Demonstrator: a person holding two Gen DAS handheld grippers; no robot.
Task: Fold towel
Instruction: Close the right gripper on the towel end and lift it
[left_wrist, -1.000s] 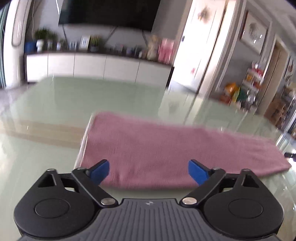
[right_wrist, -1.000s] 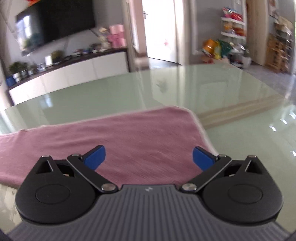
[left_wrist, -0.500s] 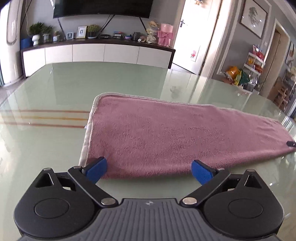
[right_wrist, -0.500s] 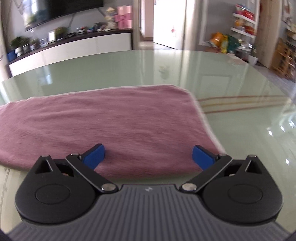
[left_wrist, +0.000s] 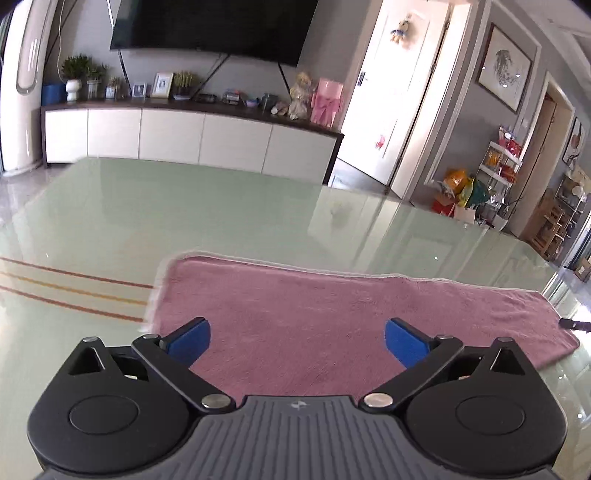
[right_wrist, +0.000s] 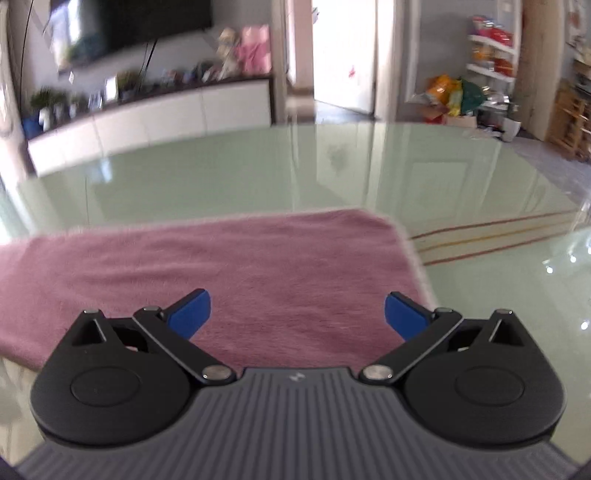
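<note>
A pink towel (left_wrist: 332, 314) lies flat as a long strip on the green glass table (left_wrist: 184, 206). My left gripper (left_wrist: 297, 341) is open and empty above the towel's left end, its blue pads (left_wrist: 188, 338) spread wide over the near edge. The towel also shows in the right wrist view (right_wrist: 240, 266). My right gripper (right_wrist: 297, 310) is open and empty above the towel's right end. A dark tip of the other gripper (left_wrist: 574, 324) shows at the towel's far right corner.
The table's far edge curves before a white TV cabinet (left_wrist: 184, 136) and a white door (left_wrist: 399, 92). Striped lines (left_wrist: 74, 291) show through the glass left of the towel. Shelves and bags (left_wrist: 480, 184) stand at the right.
Both grippers have moved forward over the towel's near edge and tilted up, so the towel sits lower in both views. The jaws stay open. The towel has not moved.
</note>
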